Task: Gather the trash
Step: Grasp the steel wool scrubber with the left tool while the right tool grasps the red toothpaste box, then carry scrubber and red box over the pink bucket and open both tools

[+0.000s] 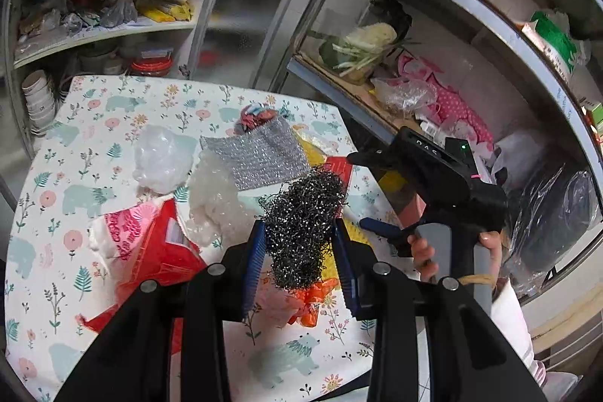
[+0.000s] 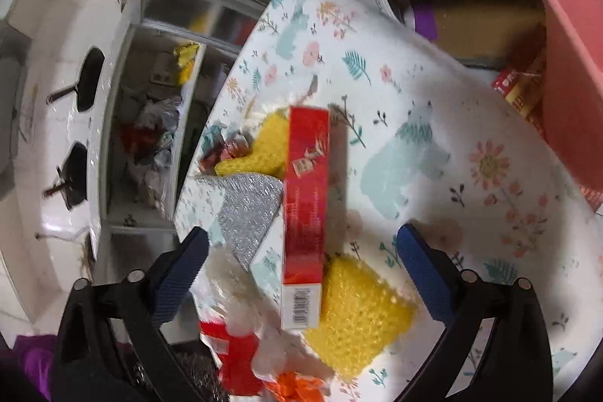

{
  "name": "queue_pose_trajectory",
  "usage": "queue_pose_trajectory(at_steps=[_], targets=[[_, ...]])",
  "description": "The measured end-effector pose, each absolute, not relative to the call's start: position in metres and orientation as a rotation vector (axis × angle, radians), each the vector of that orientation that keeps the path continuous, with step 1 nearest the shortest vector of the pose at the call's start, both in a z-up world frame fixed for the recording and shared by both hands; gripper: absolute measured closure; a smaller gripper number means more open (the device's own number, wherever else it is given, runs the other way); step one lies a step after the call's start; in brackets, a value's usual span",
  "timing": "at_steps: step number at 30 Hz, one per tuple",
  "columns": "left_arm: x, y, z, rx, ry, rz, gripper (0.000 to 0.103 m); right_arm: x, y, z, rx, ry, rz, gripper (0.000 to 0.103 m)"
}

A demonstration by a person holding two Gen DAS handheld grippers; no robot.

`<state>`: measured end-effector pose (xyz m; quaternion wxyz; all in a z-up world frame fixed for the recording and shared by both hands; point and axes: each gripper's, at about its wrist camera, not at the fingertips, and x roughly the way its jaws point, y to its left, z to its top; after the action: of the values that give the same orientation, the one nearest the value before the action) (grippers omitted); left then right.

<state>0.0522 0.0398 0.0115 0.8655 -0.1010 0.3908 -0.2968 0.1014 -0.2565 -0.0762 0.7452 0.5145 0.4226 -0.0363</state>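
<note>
Steel wool: one dark wire scourer [image 1: 301, 228] sits pinched between the blue pads of the left gripper [image 1: 299, 247], lifted clear of the floral tablecloth [image 1: 75, 176].
Left tongs: closed down to the width of the scourer, gripping it on both sides.
Right tongs: the right gripper [image 2: 301, 259] stands wide open with nothing between its pads, hovering above the red box [image 2: 305, 213].
Key relation: the box lies straight ahead of the right tongs, its long axis running away from them along the line of the fingers, so the jaws straddle its narrow width; the right hand is the nearer one to it.
Box contact: the barcode end rests on a yellow sponge [image 2: 358, 319], the far end on a second yellow sponge [image 2: 264, 149].
Count, sponges: two yellow.
Count, silver cloth: one glittery grey pad [image 1: 260, 157], touching the box's left side.
Count, plastic: one clear crumpled bag [image 1: 162, 157], one white bubbly wad [image 1: 218, 206], one red-and-pink bag [image 1: 150, 243], one orange scrap [image 1: 312, 300].
Count, wrappers: one small crumpled bundle [image 1: 256, 115] at the far end.
Bin: a pink rim [image 2: 565, 44] shows to the right, probably the destination.
</note>
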Motion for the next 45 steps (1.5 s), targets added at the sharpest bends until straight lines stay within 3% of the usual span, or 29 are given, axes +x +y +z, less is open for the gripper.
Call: queue_pose_trajectory(at_steps=[3,9,10,11,12,24,28,35,45], targets=[[0.051,0.043,0.013,-0.226,0.813,-0.627,0.068,0.106,-0.255,-0.076,1.146,0.943,-0.112,0.005],[0.048,0.041,0.014,-0.219,0.807,-0.64,0.068,0.128,-0.235,-0.075,1.071,1.029,-0.103,0.028],[0.049,0.041,0.013,-0.216,0.809,-0.637,0.068,0.134,-0.232,-0.075,1.043,1.049,-0.125,0.045],[0.049,0.042,0.012,-0.216,0.815,-0.631,0.068,0.136,-0.233,-0.077,1.043,1.068,-0.143,0.068],[0.05,0.044,0.011,-0.218,0.818,-0.629,0.068,0.137,-0.233,-0.079,1.052,1.079,-0.15,0.079],[0.061,0.028,0.003,-0.185,0.867,-0.629,0.068,0.084,-0.262,-0.017,0.917,0.896,-0.074,0.079],[0.059,0.0,0.015,-0.134,0.833,-0.69,0.068,0.046,-0.293,0.012,0.925,0.807,-0.025,0.079],[0.059,-0.069,0.05,-0.073,0.76,-0.838,0.068,-0.026,-0.34,0.068,0.69,0.645,-0.304,0.079],[0.03,-0.185,0.084,0.013,0.647,-1.085,0.067,-0.09,-0.386,0.056,0.574,0.628,-0.581,0.079]])
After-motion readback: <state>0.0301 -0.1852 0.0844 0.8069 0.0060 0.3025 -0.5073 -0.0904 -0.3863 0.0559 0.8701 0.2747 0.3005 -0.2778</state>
